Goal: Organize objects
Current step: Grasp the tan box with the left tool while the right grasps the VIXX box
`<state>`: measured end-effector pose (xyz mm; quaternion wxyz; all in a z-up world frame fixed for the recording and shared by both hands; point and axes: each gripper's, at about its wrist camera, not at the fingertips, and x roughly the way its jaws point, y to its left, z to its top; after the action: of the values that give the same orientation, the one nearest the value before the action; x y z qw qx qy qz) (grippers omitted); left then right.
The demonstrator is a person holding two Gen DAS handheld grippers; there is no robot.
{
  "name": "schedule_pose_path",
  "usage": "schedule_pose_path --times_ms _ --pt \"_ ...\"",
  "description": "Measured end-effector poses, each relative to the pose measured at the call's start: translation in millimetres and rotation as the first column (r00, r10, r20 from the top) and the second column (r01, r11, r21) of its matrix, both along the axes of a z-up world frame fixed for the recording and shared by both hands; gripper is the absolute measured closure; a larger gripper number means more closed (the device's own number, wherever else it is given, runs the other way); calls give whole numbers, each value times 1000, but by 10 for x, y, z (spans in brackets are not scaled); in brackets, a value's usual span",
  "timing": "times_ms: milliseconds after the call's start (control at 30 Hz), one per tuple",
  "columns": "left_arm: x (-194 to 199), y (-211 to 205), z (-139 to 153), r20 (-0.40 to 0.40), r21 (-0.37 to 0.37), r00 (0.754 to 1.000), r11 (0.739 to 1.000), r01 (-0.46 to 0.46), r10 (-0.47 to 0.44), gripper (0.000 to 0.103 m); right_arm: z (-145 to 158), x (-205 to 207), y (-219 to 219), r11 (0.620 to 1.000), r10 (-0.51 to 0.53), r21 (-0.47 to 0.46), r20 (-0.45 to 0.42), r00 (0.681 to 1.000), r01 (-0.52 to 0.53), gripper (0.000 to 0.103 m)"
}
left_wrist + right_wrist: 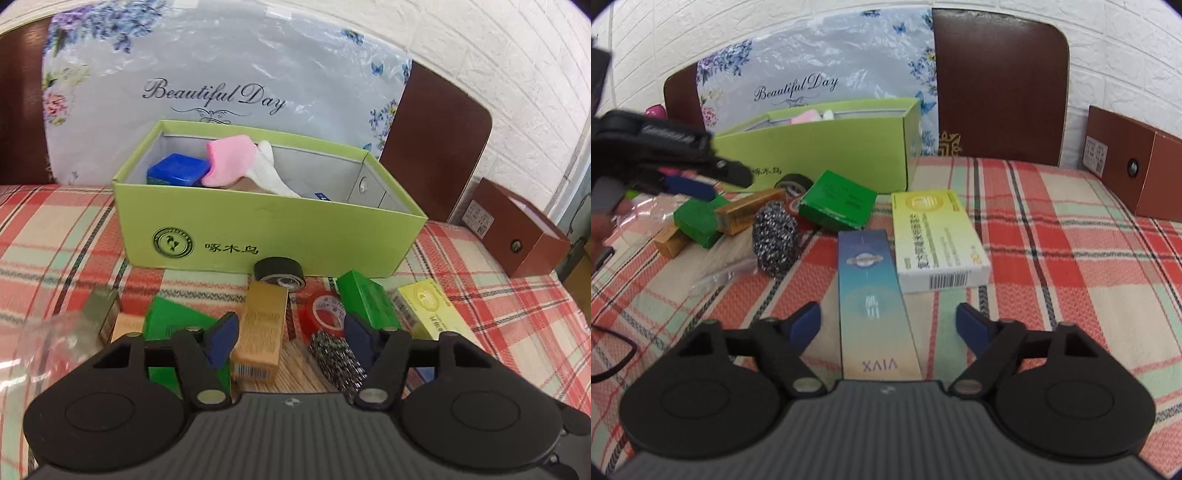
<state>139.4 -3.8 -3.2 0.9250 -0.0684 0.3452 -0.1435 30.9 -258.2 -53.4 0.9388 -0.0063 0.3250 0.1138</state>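
An open green shoebox [258,225] stands on the plaid bed, holding a blue case [177,170] and pink and white socks [229,158]. In front of it lies a pile: a black tape roll [279,275], a tan box [260,332], red tape [325,314], a steel scrubber [336,363], two green boxes [365,304] and a yellow box [424,306]. My left gripper [290,338] is open low over the pile, with the tan box and scrubber between its fingers. My right gripper [888,319] is open around a long teal box [873,295], with gaps on both sides.
A brown shoebox [1137,166] sits at the bed's right edge. A bagged pillow [207,74] leans on the dark headboard [997,85] behind the green box. Clear plastic wrap [48,343] lies left of the pile, and a black cable [613,354] crosses the sheet.
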Motion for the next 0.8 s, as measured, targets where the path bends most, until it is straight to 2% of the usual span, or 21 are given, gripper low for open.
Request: schedule_pose_path --times_ms 33,67,167,200,233,267,300,433,633,800 --pt "68 -18 -15 -7 14 1000 1000 2 -2 38 -12 -13 6 1000 7 1 -10 1000 -7 52" --pt "128 -37 -32 -15 27 1000 1000 0 0 38 -25 -21 16 1000 14 2 -21 1000 -14 61" --pt "306 -73 -116 -49 67 999 998 -3 6 39 -28 -103 81 999 23 -26 -12 1000 -24 65" --pt "358 -75 -154 -63 76 998 997 -1 6 41 -29 -132 108 999 30 -35 -9 999 -31 65" --pt "402 -80 -189 -77 85 997 996 4 2 49 -33 -155 124 999 34 -41 -5 999 -34 65" --pt "438 -82 -225 -92 93 996 996 14 -6 64 -34 -173 132 999 34 -41 -2 999 -34 65" --pt "472 -81 -263 -113 106 994 994 19 -7 68 -33 -182 135 999 30 -38 -2 1000 -31 65" --pt "375 -14 -182 -101 72 995 997 26 -18 69 -32 -180 135 999 26 -35 -5 1000 -26 65" --pt "-227 115 173 -1 24 998 997 69 -69 69 -41 -171 129 999 26 -35 -6 1000 -27 65" --pt "-736 65 42 -52 32 993 993 111 -109 69 -17 -205 151 999 32 -18 -23 999 -32 65"
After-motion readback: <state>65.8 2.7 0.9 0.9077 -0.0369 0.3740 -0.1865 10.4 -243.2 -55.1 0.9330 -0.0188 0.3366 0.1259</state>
